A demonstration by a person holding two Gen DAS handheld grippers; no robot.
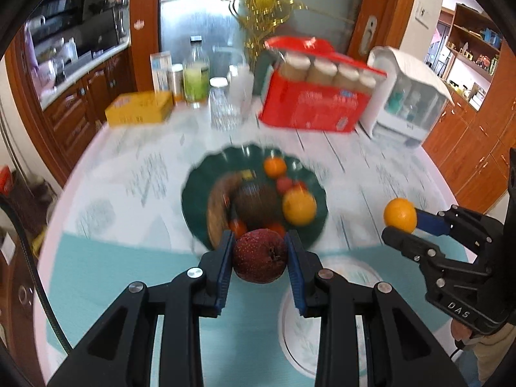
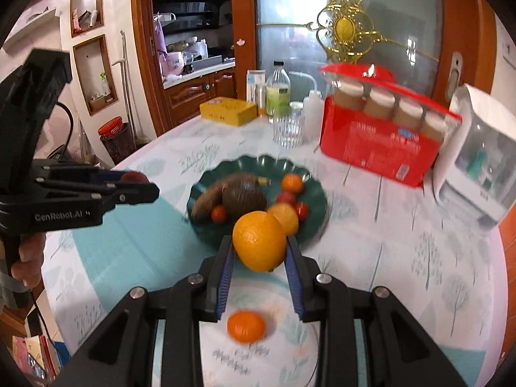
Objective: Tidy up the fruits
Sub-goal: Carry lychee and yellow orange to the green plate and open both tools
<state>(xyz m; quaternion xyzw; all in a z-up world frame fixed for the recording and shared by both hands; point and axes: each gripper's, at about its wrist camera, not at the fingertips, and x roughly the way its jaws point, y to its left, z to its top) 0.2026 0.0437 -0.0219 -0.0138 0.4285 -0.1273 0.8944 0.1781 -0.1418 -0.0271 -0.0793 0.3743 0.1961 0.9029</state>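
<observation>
My left gripper (image 1: 260, 254) is shut on a dark red fruit (image 1: 260, 255) and holds it above the near edge of a dark green plate (image 1: 193, 193). My right gripper (image 2: 259, 251) is shut on a large orange (image 2: 259, 241), held above the table in front of the same plate (image 2: 317, 193). The plate holds a brown avocado (image 2: 244, 197), a long brown fruit (image 2: 206, 201), an orange (image 2: 285, 217), a small tangerine (image 2: 292, 183) and small red fruits. A loose tangerine (image 2: 246, 326) lies on a white plate (image 2: 258, 361) below my right gripper.
A red carton of jars (image 2: 380, 142), a white appliance (image 2: 477, 167), a clear glass (image 2: 288, 130), bottles (image 2: 277, 93) and a yellow box (image 2: 227, 110) stand along the table's far side. Kitchen cabinets lie beyond the left edge.
</observation>
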